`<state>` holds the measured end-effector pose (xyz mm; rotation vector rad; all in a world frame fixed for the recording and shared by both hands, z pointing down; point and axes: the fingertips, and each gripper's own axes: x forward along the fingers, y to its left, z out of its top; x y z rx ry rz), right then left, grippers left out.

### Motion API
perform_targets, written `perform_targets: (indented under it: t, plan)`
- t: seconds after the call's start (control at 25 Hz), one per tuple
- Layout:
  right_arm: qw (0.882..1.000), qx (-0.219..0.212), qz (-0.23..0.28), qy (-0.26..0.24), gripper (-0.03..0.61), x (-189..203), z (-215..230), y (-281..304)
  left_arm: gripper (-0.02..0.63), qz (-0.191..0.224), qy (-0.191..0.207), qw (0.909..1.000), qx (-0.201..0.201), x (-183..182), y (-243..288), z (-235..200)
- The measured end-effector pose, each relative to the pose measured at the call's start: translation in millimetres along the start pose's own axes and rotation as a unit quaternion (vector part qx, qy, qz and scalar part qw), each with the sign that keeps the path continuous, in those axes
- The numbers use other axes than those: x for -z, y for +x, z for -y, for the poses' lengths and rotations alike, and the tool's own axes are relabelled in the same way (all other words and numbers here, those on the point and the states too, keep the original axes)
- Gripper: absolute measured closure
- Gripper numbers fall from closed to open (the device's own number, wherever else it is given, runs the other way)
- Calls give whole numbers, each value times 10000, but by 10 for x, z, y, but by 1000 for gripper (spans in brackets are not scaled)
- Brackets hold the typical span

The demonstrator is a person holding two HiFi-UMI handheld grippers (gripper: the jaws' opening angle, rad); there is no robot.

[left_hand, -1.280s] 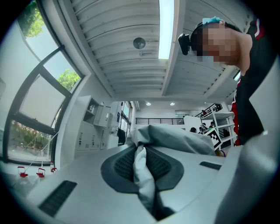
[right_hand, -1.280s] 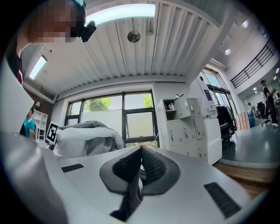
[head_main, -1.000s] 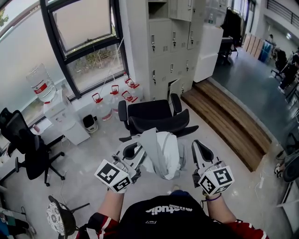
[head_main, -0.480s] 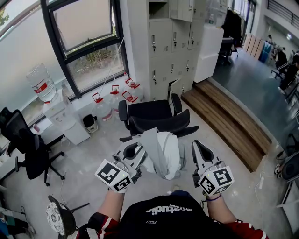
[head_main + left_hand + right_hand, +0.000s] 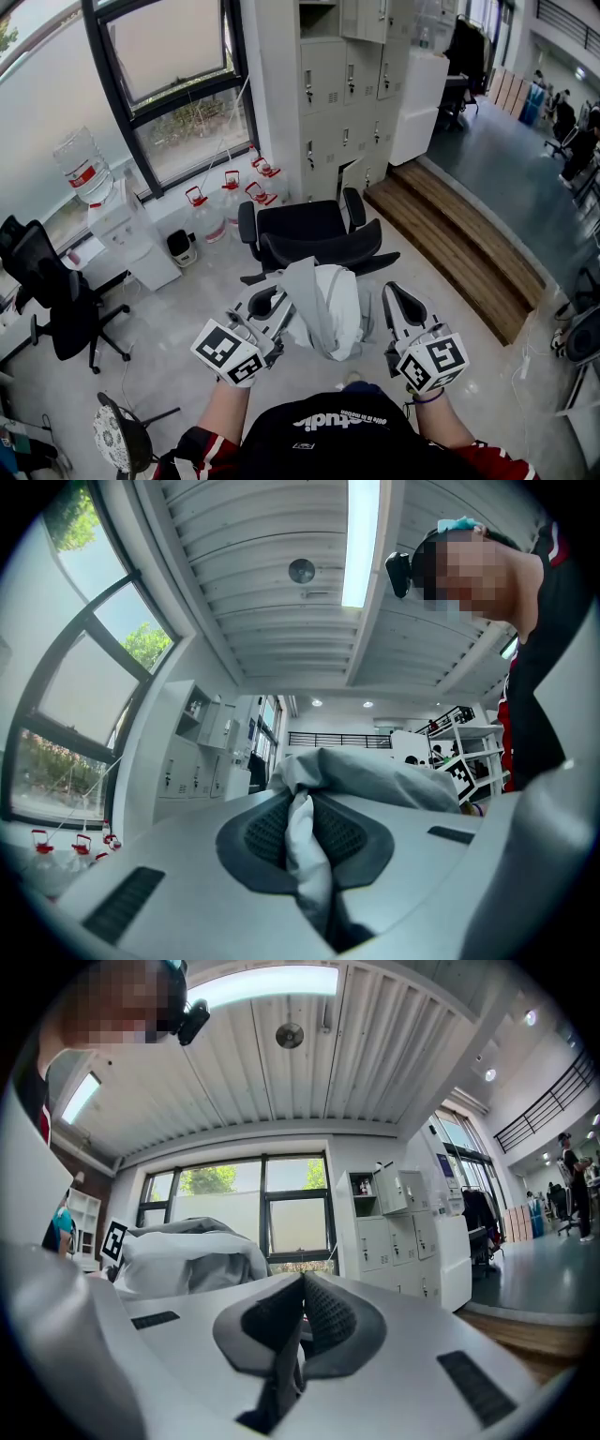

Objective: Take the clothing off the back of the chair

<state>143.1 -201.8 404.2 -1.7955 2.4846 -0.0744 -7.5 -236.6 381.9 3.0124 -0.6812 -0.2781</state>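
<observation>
While both forearms reach forward side by side, the left gripper (image 5: 265, 305) has its jaws clamped on the garment (image 5: 328, 305). A fold of the cloth is pinched between the two dark pads.

Materials:
- Garment: thin, soft, matte cloth. It is pale grey outside and whiter inside, crumpled, and hangs in loose folds.
- Gripper shells: smooth light grey plastic. Each pad is a rounded dark insert with a fine grid texture.
- Each gripper carries a cube with black-and-white square markers near the wrist.
- Chair (image 5: 314, 234): black and padded, with curved armrests.
- Floor (image 5: 187, 309): pale and glossy.
- Lockers (image 5: 347, 94): pale grey metal with small handles.
- Step (image 5: 450, 244): brown wooden planks.

Pose:
- The left gripper tilts slightly upward.
- The right gripper (image 5: 396, 298) points about level.
- Both aim toward the chair and lockers.
- In the head view the marker cubes sit nearest the person, just above a dark shirt with red sleeves.

Right gripper jaws: together, with the pad tips meeting. No cloth is between them.

Garment position:
- It is bunched between the two grippers, held at its left edge by the left gripper's pads.
- It hangs on the person's side of the chair.
- Its upper edge overlaps the chair's near edge in the head view — I cannot tell whether they touch.
- The right gripper is just beside the garment's right side. In the right gripper view the cloth bulges to the left of the jaws, outside them.
</observation>
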Motion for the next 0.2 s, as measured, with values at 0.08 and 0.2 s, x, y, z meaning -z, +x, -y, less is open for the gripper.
perform_targets:
  t: [0.08, 0.2]
  plan:
    - [10000, -28, 1, -17, 568, -8, -20, 4, 578, 11, 3, 10000, 1, -14, -7, 4]
    - [10000, -40, -13, -20, 568, -23, -57, -5, 578, 24, 8, 10000, 10, -41, -25, 18]
